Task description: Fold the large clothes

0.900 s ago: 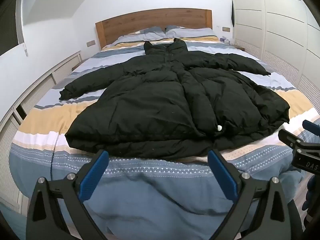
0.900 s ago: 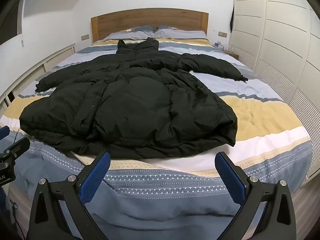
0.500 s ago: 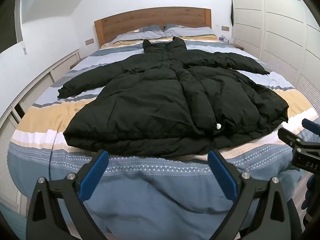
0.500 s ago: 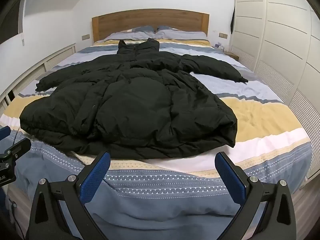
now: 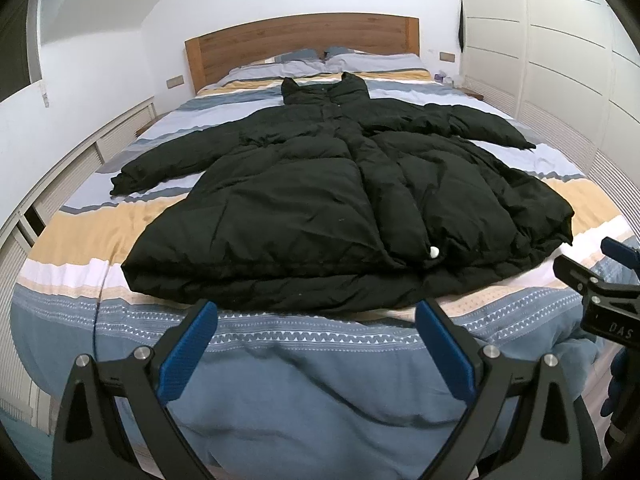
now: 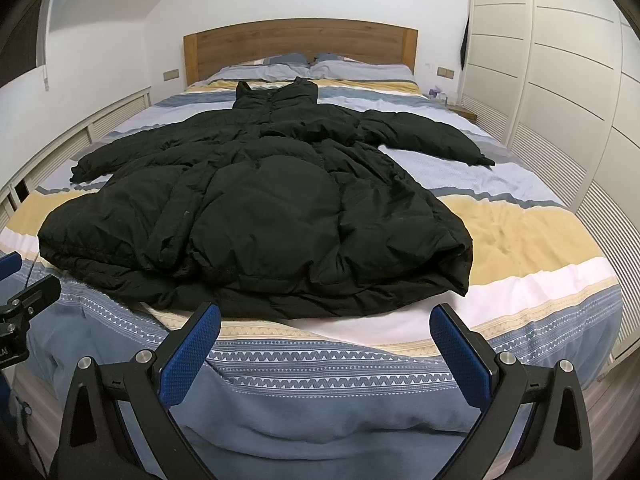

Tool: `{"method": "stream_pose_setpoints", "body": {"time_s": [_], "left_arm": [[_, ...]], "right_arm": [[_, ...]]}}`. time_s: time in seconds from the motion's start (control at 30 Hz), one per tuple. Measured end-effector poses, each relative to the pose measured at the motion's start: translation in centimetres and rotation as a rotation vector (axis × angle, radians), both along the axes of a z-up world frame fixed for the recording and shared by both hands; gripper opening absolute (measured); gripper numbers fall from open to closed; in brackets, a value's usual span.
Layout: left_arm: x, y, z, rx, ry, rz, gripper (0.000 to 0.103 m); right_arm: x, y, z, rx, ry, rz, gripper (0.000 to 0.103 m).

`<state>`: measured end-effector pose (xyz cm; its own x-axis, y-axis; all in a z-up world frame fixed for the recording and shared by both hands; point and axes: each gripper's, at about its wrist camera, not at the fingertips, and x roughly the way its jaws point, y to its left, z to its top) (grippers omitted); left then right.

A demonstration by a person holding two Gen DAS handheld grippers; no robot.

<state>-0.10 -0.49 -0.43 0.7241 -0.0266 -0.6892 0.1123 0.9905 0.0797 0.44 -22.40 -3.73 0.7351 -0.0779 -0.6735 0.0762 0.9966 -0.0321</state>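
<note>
While both claws hang over the foot of the bed, nothing is gripped.
Left wall: white low cabinets (image 5: 84,148) run along the bed's left side.
Left claw: left claw (image 5: 316,344) jaws spread wide, blue pads (image 5: 186,354) apart, empty, tilted down over the blue end of the duvet, just short of the coat hem.
Left sleeve: left sleeve (image 5: 168,164) lies out flat toward the bed's left edge, over the grey and yellow stripes.
Coat: black puffer coat (image 5: 340,208) lies flat, front up, in the middle of the bed (image 5: 80,236); collar toward the headboard, hem toward the claws; small white snap (image 5: 434,253) near the hem by the front closure.
Headboard: wooden headboard (image 6: 300,46) at the far end, pillows (image 6: 352,68) just below it.
Right sleeve: right sleeve (image 6: 432,140) angles out toward the bed's right side.
Right claw: right claw (image 6: 326,344) wide open as well, holding nothing, hovering near the hem's right part; in the left wrist view it shows at the right edge (image 5: 592,276).
Right wall: white panelled wardrobe (image 6: 560,80) beside the bed.
</note>
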Motion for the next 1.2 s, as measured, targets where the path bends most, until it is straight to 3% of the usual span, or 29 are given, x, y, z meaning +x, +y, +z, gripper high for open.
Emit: {"method": "stream_pose_setpoints", "body": {"time_s": [0.23,0.37,0.73,0.9,1.03,1.2], "left_arm": [[0.4,0.2,-0.3,-0.031,0.018,-0.022,0.1],[0.3,0.6,-0.1,-0.017,-0.015,-0.003,0.1],[2.2,1.5,0.6,-0.002,-0.005,0.008,0.1],[3.4,2.5,1.4,0.005,-0.024,0.018,0.1],[4.8,3.8,3.1,0.012,-0.086,0.057,0.1],[7.5,4.7,4.8,0.022,-0.108,0.085,0.1]], "right_arm": [[0.2,0.0,-0.2,-0.009,0.003,0.005,0.102],[0.3,0.0,-0.4,-0.012,0.001,0.006,0.102],[1.6,-1.8,0.7,-0.015,-0.027,-0.018,0.102],[3.3,-3.4,1.6,-0.002,-0.039,-0.031,0.102],[5.5,-5.2,2.5,0.029,-0.032,-0.032,0.102],[9.8,-8.1,3.8,0.063,-0.034,-0.055,0.102]]}}
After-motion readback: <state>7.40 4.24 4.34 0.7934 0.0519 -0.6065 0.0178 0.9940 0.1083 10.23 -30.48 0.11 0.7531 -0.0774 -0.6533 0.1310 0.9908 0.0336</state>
